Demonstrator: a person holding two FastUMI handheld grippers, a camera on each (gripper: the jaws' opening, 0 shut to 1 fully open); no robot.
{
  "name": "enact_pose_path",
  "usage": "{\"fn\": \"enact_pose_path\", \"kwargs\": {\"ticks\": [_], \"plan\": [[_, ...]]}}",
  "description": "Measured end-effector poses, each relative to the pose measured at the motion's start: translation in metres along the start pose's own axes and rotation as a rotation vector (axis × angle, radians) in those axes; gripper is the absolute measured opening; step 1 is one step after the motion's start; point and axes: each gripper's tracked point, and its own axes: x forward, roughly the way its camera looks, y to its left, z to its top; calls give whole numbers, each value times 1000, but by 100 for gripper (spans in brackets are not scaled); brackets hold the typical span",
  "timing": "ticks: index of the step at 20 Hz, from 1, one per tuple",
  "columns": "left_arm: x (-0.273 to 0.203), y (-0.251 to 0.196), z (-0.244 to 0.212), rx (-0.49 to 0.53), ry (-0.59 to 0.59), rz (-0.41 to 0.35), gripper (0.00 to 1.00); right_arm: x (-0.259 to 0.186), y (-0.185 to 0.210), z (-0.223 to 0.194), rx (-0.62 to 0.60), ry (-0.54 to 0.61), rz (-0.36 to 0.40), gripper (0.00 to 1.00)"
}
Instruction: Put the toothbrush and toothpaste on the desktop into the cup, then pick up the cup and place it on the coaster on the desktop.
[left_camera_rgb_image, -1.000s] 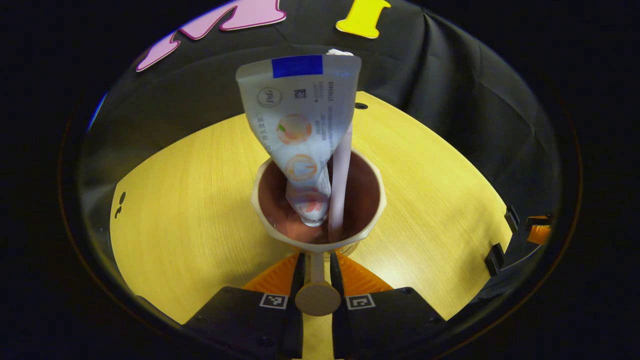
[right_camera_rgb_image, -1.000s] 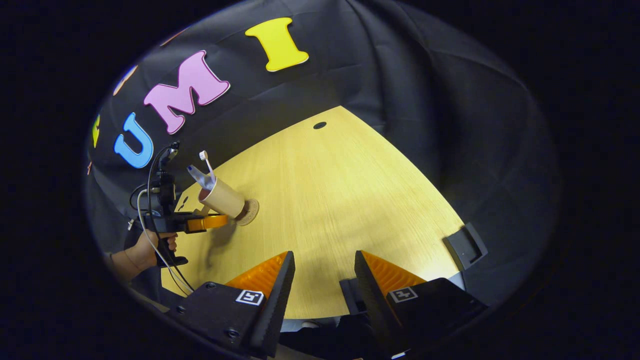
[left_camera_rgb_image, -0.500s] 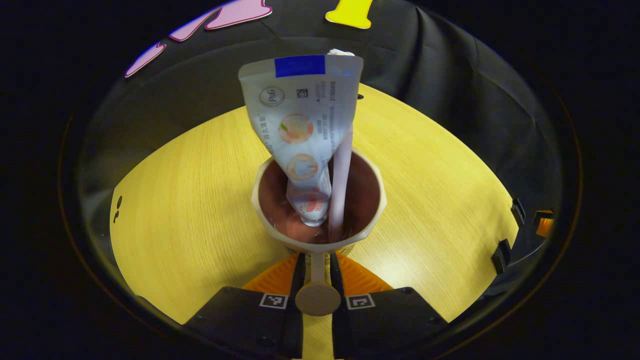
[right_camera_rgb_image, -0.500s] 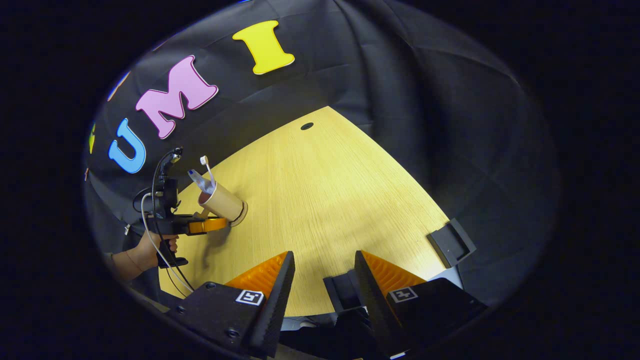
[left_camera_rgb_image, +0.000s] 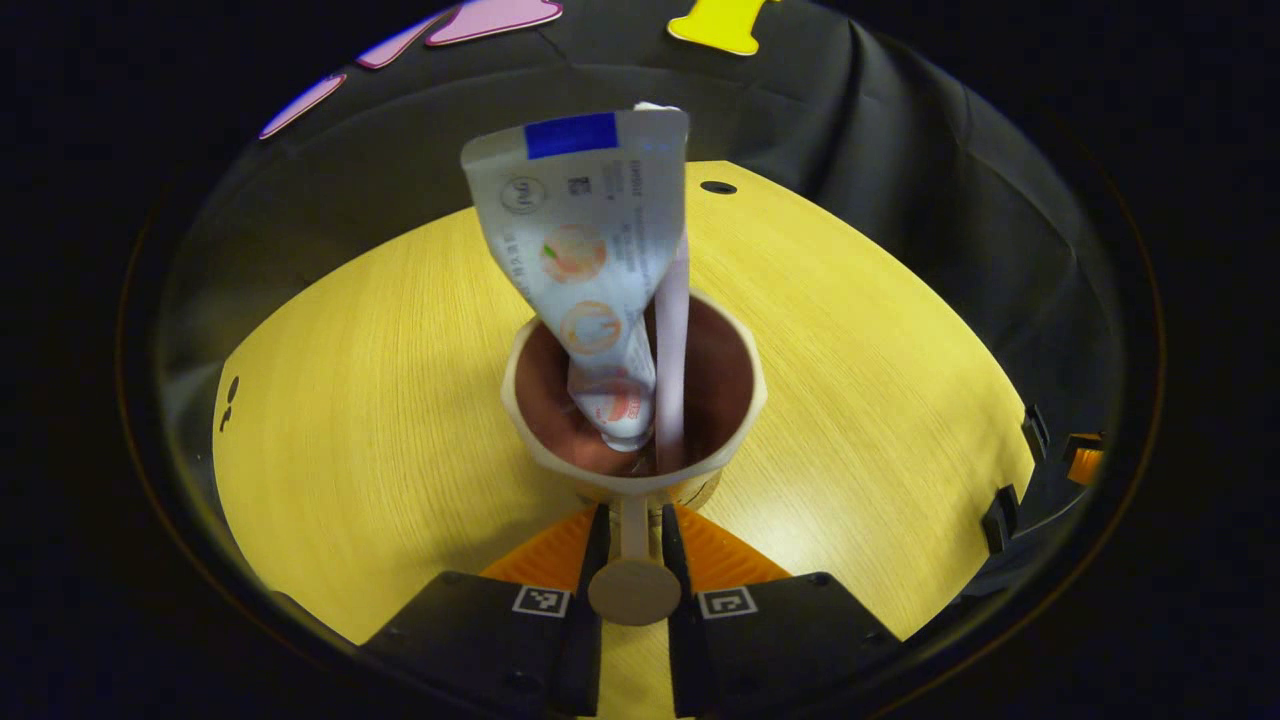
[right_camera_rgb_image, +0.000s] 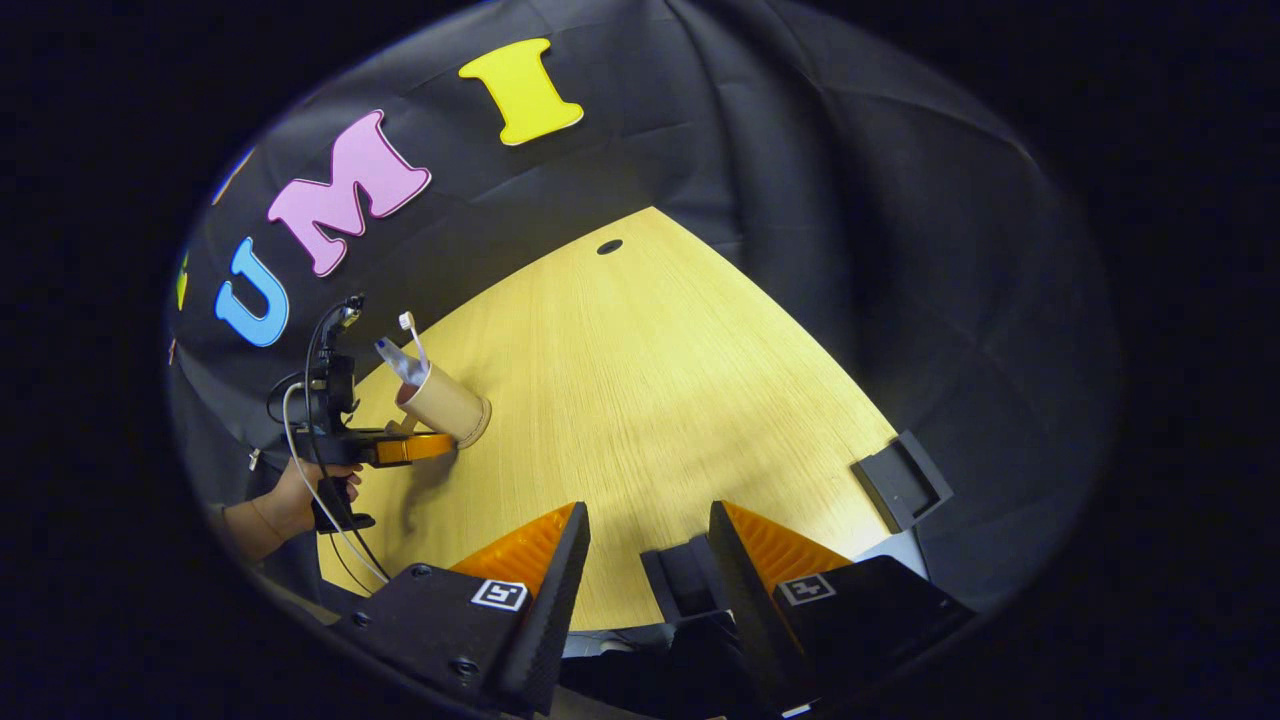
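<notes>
In the left gripper view, the left gripper has its two fingers drawn in tight on the thin handle of the beige cup, one pressing each side, with the handle's round end sticking back between them at 6 o'clock. The cup sits dead centre, its brownish inside open to the camera. A toothpaste tube stands in it cap-down, its flat crimped end with a blue band leaning up toward 12 o'clock. Just beside the tube, at its 3 o'clock side, the pale handle of the toothbrush rises out of the cup, touching the tube. A sliver of the coaster seems to peek out under the cup's base at about 5 o'clock, though it is too small to be sure the cup rests flat on it. The yellow wooden desktop spreads all round.

In the right gripper view, the right gripper hangs over the desktop's near edge at 6 o'clock, fingers parted with only a gap between them. Far off at 9 o'clock, a hand holds the left gripper against the cup, toothbrush bristles uppermost.
</notes>
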Motion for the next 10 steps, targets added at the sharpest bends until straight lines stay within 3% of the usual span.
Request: {"fn": "enact_pose_path", "kwargs": {"ticks": [3,4,10], "plan": [[-2,1,3,4,-8,10,45,-1,2,0,-3,0,3,75],[-3,0,4,7,-12,8,59,0,3,1,-2,-1,4,75],[-16,-9,9,37,-49,-10,66,-3,9,2,-2,-6,13,75]]}}
